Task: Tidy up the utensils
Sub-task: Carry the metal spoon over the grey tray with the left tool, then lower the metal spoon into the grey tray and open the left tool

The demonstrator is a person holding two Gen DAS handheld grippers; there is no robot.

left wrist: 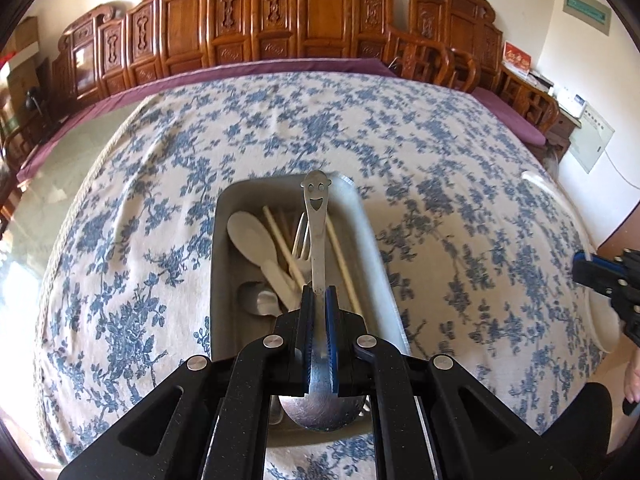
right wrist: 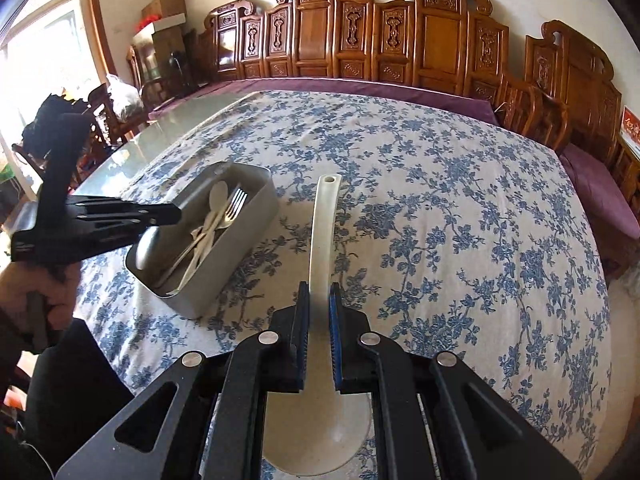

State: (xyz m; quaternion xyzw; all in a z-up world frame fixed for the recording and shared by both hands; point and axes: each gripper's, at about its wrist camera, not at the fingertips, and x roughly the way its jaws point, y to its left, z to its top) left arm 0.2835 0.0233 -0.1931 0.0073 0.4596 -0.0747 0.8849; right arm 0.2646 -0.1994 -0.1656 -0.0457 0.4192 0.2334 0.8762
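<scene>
- Left gripper (left wrist: 319, 300): clamped on a steel spoon (left wrist: 318, 216) at the neck. The bowl sits under the gripper body, nearest the camera; the handle runs away from it, ending in a cut-out smiling face.
- The steel spoon hangs over the grey tray (left wrist: 224, 240) — its handle end reaches about to the tray's far rim. Contact with the tray contents cannot be determined.
- Right gripper (right wrist: 319, 300): clenched on a white ladle (right wrist: 322, 232) low on the handle. The bowl lies beneath the gripper body; the handle points away, with a hanging hole at its far tip.
- A person's hand (right wrist: 38, 292) grips the left gripper's handle at the left edge of the right wrist view; the left gripper's fingers are over the near end of the tray.
- Tray contents, left wrist view: a white plastic spoon (left wrist: 250, 236) at the left, a steel fork (left wrist: 300, 240) near the middle, pale chopsticks (left wrist: 280, 240) lying lengthwise, and a second metal spoon bowl (left wrist: 260, 300) at the near end.
- The tray rests on a blue-floral tablecloth (right wrist: 440, 240) — to the left of the ladle in the right wrist view, apart from it.
- Beyond the cloth: bare glass tabletop (right wrist: 188, 120) at the left.
- Farthest: a purple seat cushion (right wrist: 360, 88) and carved wooden bench backs (right wrist: 360, 40) along the wall.
</scene>
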